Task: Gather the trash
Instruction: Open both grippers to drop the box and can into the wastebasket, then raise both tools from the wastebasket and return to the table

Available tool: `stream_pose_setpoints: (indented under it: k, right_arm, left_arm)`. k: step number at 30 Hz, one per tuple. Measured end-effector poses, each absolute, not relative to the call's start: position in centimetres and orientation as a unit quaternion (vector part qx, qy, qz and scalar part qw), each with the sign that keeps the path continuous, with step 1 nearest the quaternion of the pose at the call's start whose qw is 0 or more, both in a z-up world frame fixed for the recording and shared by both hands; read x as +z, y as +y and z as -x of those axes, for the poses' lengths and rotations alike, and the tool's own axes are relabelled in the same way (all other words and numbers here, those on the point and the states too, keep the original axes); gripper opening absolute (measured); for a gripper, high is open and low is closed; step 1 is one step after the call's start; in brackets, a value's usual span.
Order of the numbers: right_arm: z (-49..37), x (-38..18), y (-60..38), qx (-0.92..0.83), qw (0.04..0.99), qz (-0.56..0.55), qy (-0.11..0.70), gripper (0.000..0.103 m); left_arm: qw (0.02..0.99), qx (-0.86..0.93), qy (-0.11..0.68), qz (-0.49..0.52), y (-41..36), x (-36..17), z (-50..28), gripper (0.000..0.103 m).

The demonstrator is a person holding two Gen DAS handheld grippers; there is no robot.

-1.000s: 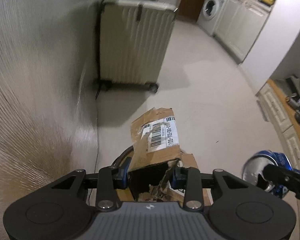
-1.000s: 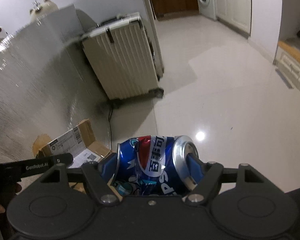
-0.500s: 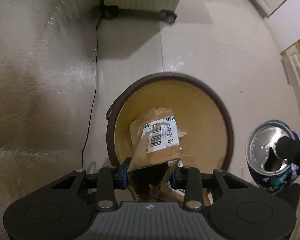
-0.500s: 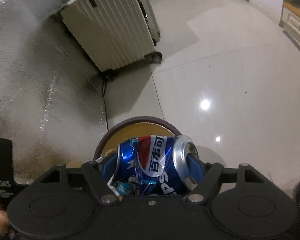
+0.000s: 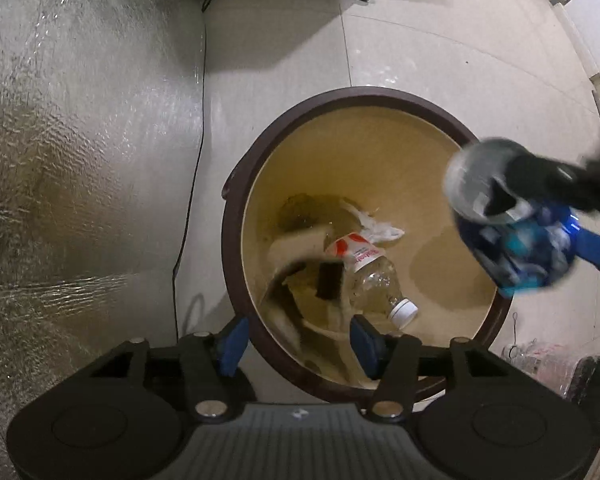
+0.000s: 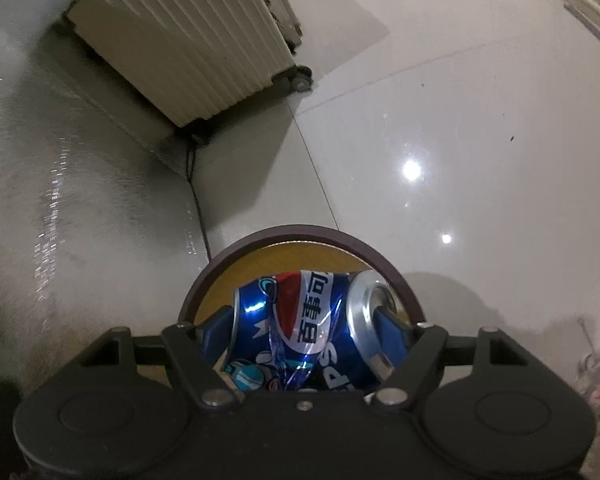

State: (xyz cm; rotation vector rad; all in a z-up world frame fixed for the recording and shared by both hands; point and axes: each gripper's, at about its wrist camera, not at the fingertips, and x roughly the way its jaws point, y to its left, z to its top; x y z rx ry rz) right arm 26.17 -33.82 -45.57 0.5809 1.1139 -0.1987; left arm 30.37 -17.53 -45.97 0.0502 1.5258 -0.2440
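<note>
Brown-rimmed round bin, tan inside, holding clear plastic bottle and blurred cardboard pieces dropping in. Left gripper straight above, jaws opening, nothing gripped. Dented blue soda can clamped endwise in right gripper, over bin's rim. Best centred over the opening before release.

Cardboard dropped into bin

The left gripper has parted its fingers, still opening; the cardboard now blurs inside the bin, beside a bottle.
</note>
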Motion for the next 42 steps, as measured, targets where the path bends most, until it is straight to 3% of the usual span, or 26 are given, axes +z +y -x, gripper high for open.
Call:
stream_pose_setpoints:
  k: [4, 9, 13, 15, 22, 42]
  right_arm:
    - [-27.2, -46.8, -33.5, -0.101, 0.796, -0.286, 0.525, 0.077]
    - [-28.2, -49.1, -34.4, -0.125, 0.783, -0.326, 0.515, 0.08]
    - [-28.4, -51.1, -34.7, -0.142, 0.763, -0.352, 0.523, 0.087]
    - [-28.1, -51.3, -34.6, -0.144, 0.762, -0.34, 0.531, 0.096]
    - [-26.6, -50.3, -34.6, -0.112, 0.777, -0.277, 0.554, 0.097]
    - [-20.8, -43.4, -34.3, -0.06, 0.82, -0.17, 0.543, 0.103]
  left_arm:
    - [0.715, -0.126, 0.688, -0.019, -17.7, -45.9, -30.3, 0.069]
    - [0.716, -0.122, 0.687, -0.023, -17.7, -46.3, -30.0, 0.071]
    - [0.719, -0.115, 0.685, -0.032, -18.0, -46.2, -29.9, 0.079]
    - [0.719, -0.113, 0.685, -0.035, -18.0, -46.4, -30.1, 0.083]
    - [0.724, -0.098, 0.682, -0.038, -17.6, -45.9, -30.2, 0.1]
    - [0.748, -0.087, 0.657, -0.026, -15.3, -40.9, -28.4, 0.103]
